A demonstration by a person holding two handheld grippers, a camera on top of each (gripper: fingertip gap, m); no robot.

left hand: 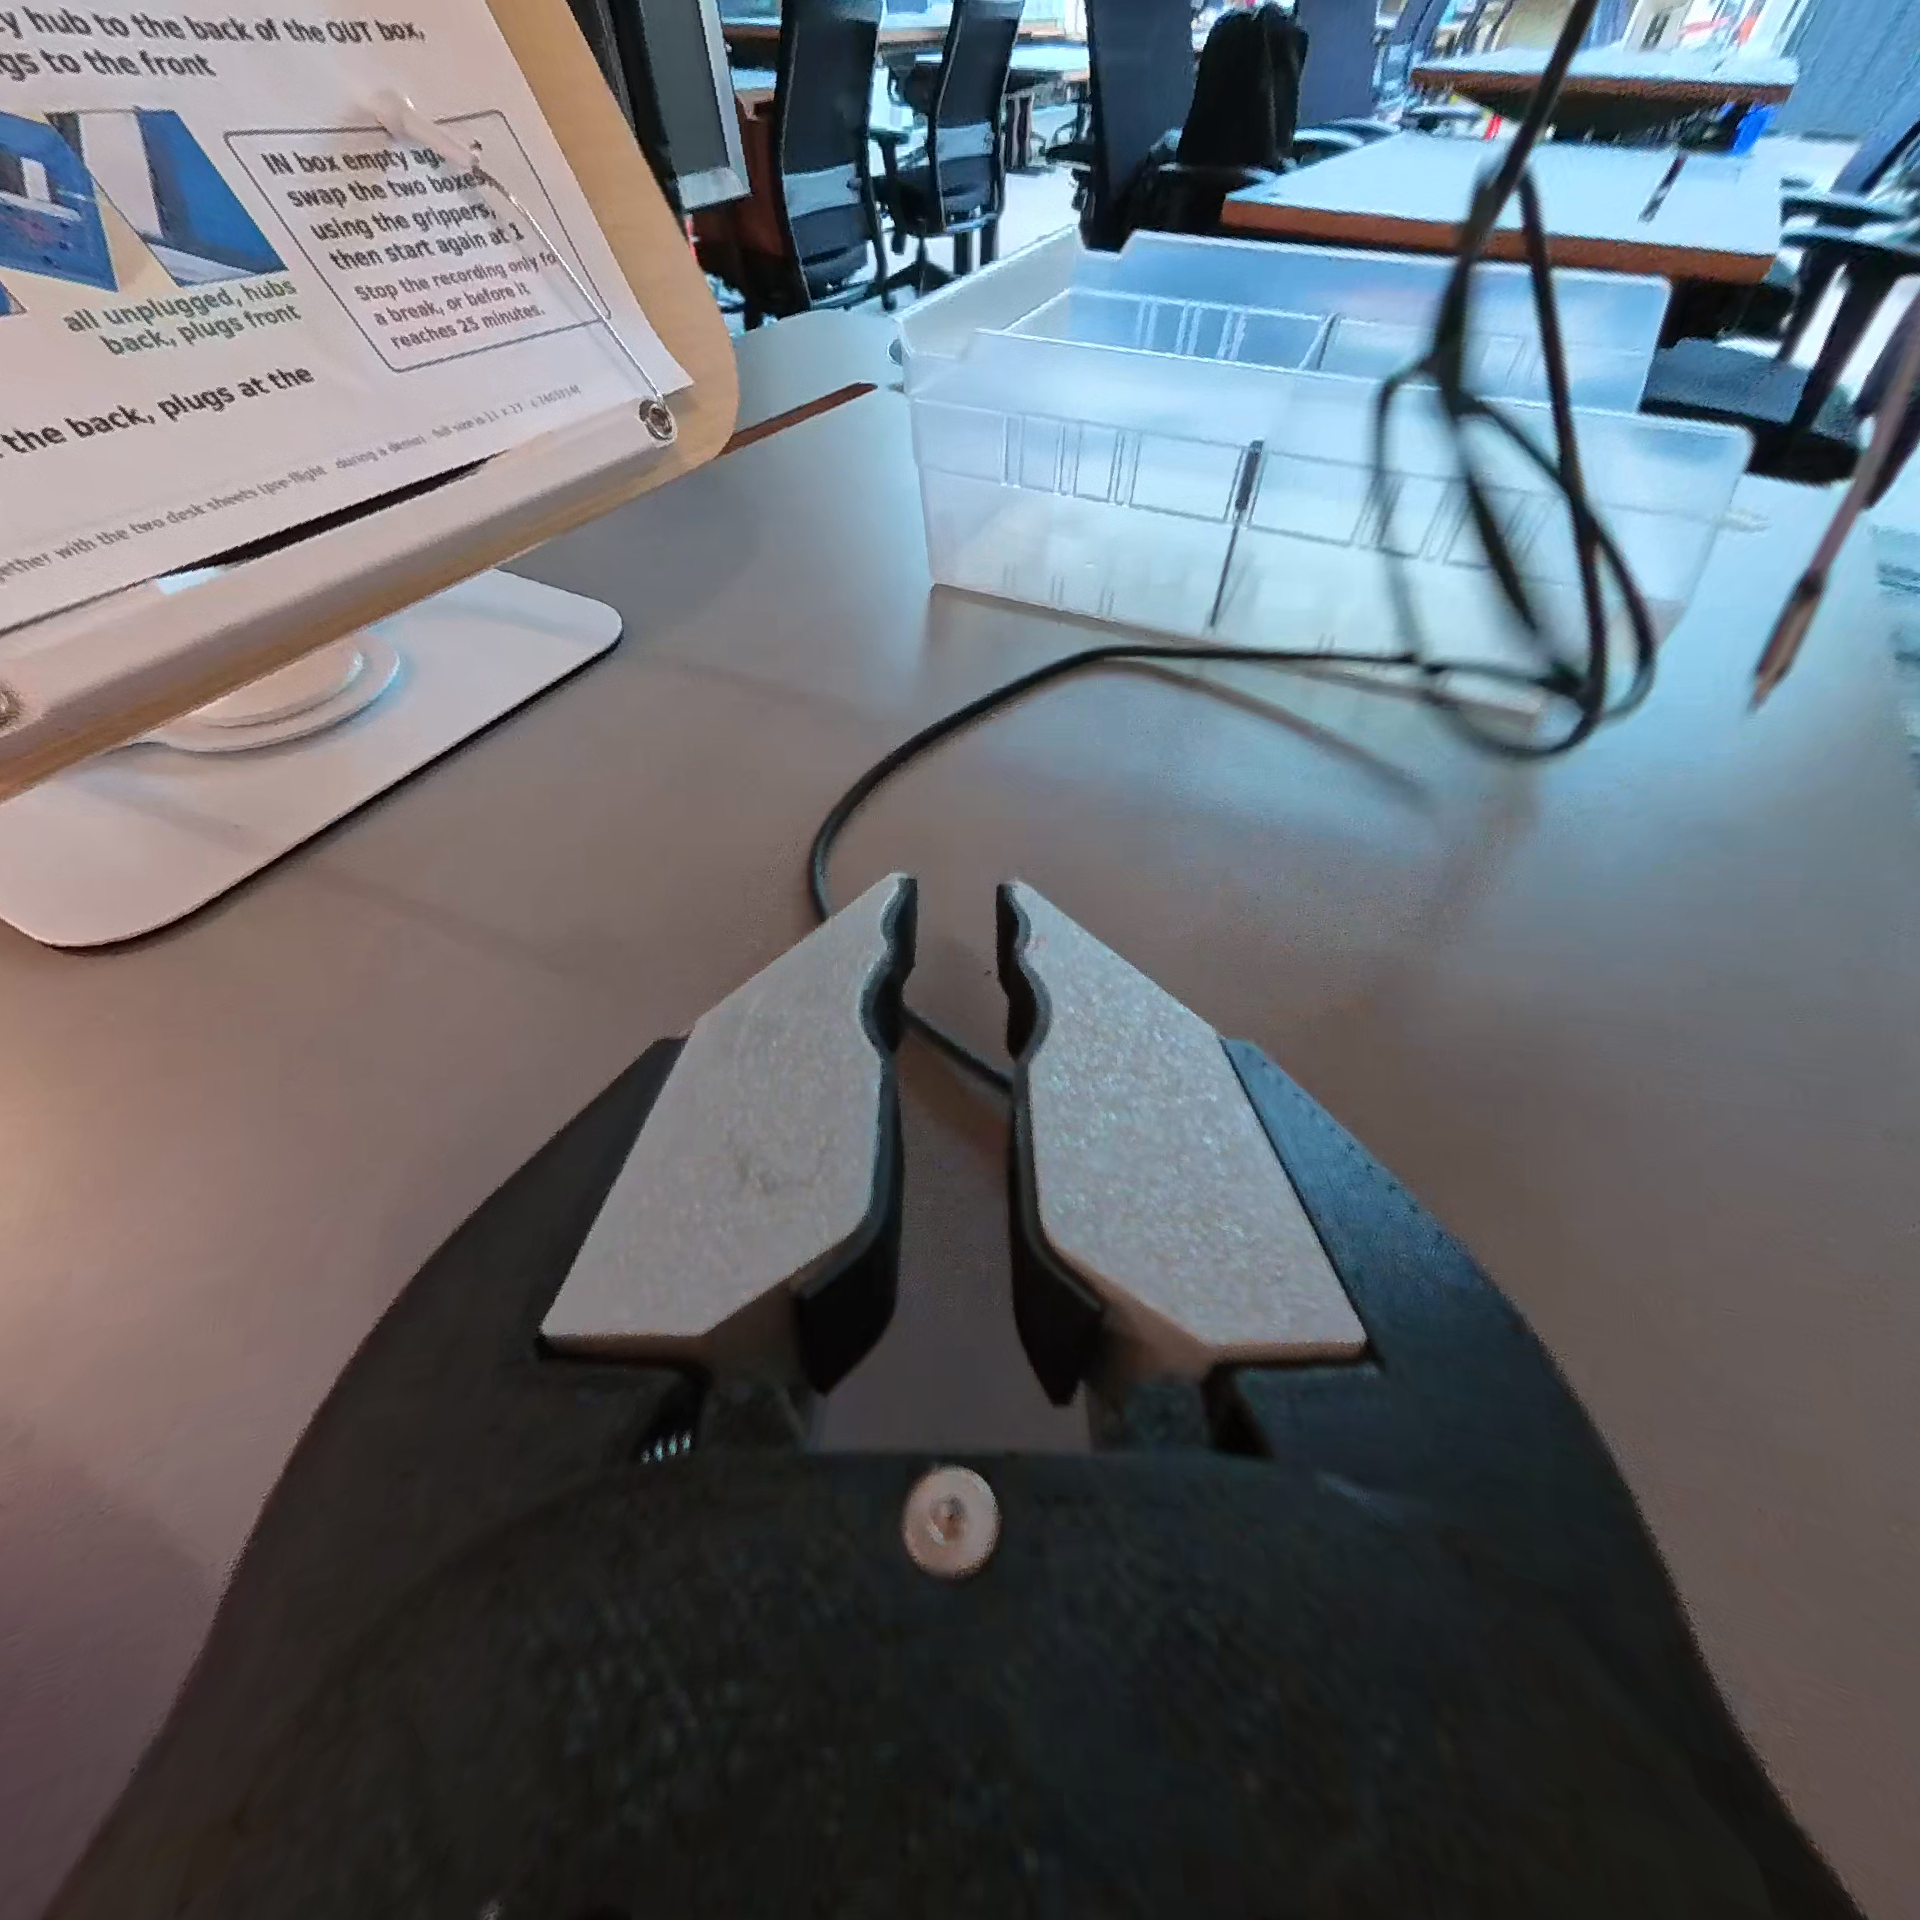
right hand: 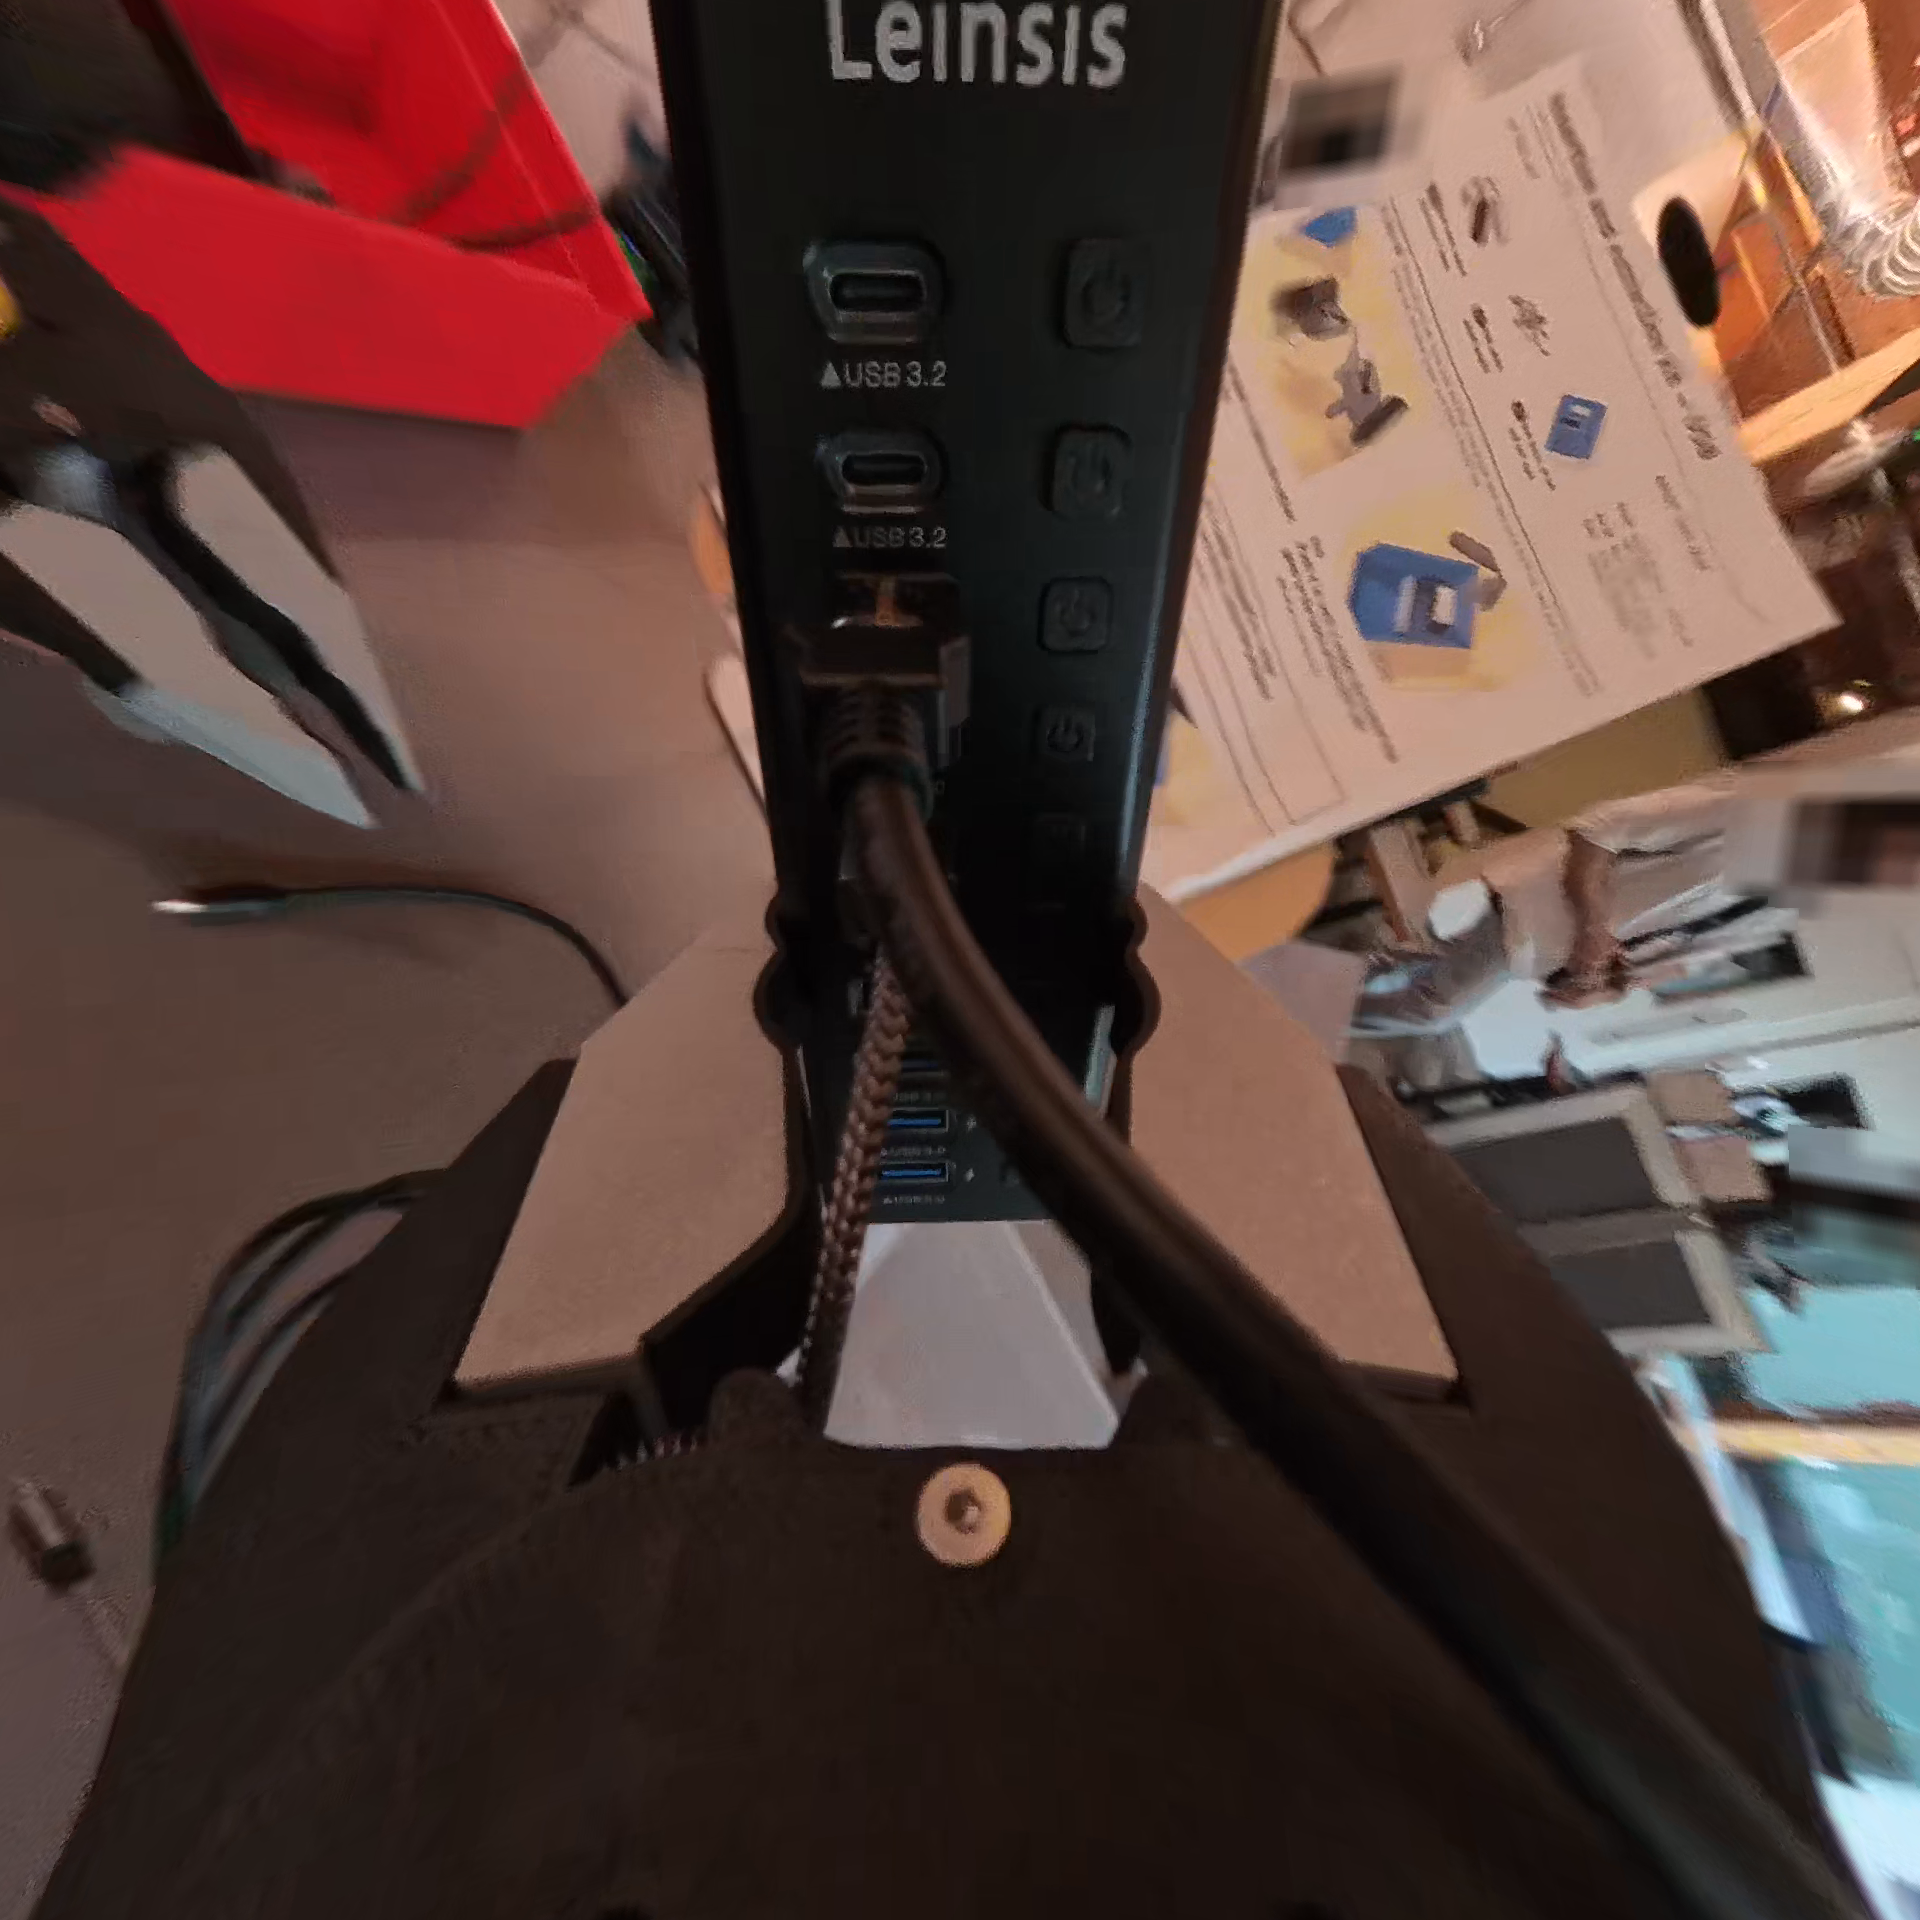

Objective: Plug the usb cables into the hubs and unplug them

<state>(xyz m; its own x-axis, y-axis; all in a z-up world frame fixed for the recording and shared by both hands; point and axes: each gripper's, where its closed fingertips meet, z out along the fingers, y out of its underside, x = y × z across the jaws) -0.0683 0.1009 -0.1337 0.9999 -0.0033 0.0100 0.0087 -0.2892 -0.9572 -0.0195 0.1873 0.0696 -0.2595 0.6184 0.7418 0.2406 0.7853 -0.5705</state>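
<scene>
Right tongs (right hand: pixel 951 966) are clamping the rigid black hub (right hand: pixel 977 499) mid-frame by its side edges, smooth cable (right hand: pixel 997 1039) plugged in and hanging limp; left tongs (left hand: pixel 956 940) are sitting narrowly parted, empty, over a floppy cable (left hand: pixel 1039 686) on the worktop (left hand: pixel 1351 1039).

A printed sheet (left hand: pixel 260 239) is held on a stand (left hand: pixel 312 748) on the table (left hand: pixel 1351 987), a clear box (left hand: pixel 1299 488) is placed near it, and office chairs (left hand: pixel 831 156) are seen behind.
</scene>
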